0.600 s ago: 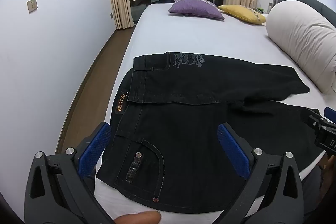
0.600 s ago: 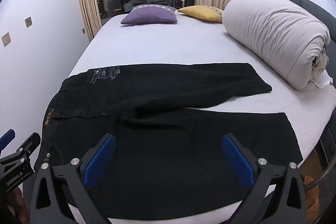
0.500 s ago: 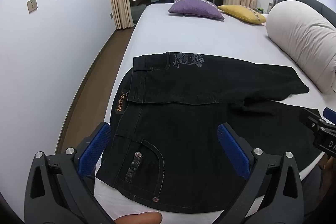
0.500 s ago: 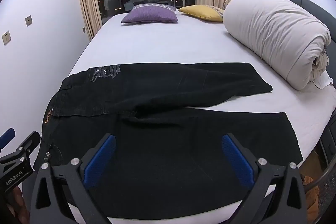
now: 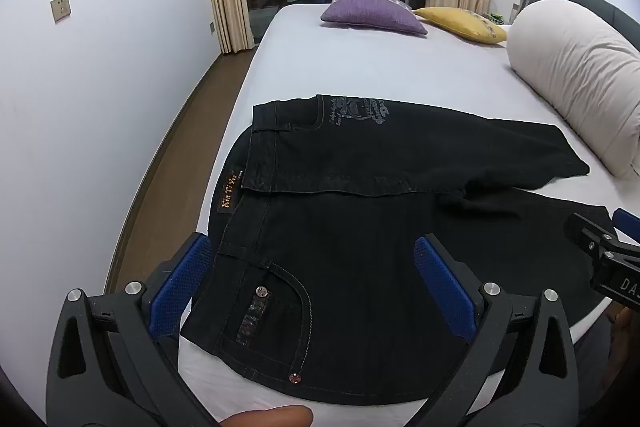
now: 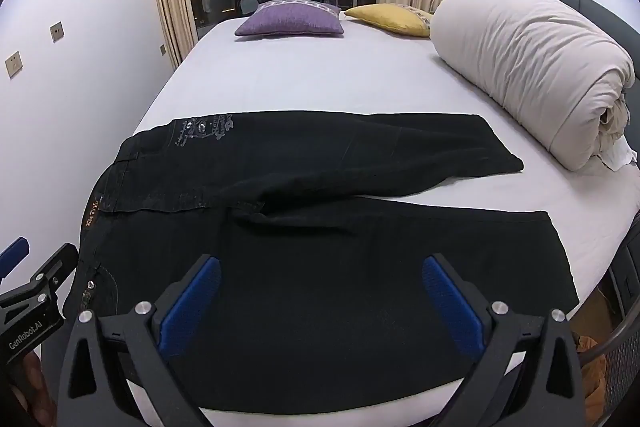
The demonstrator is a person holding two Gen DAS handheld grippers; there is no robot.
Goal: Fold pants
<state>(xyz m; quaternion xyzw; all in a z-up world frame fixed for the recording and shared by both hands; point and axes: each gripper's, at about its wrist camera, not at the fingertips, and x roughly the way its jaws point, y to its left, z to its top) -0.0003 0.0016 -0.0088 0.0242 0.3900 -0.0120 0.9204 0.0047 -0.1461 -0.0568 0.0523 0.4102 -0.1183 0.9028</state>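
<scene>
Black pants (image 5: 360, 227) (image 6: 320, 227) lie flat on the white bed (image 5: 360, 75) (image 6: 304, 83), waistband to the left, legs running right. The far half is folded over at the waist, its leg angling away from the near leg. My left gripper (image 5: 312, 263) hangs open above the front pocket near the waistband, nothing between its blue pads. Over the near leg, my right gripper (image 6: 320, 281) is open too and holds nothing. Each gripper shows at the edge of the other's view.
A rolled cream duvet (image 5: 576, 83) (image 6: 532, 71) lies along the bed's right side. A purple cushion (image 5: 372, 13) (image 6: 292, 19) and a yellow cushion (image 5: 460, 23) (image 6: 392, 19) sit at the far end before a dark window. The floor (image 5: 168, 187) runs along the left bed edge.
</scene>
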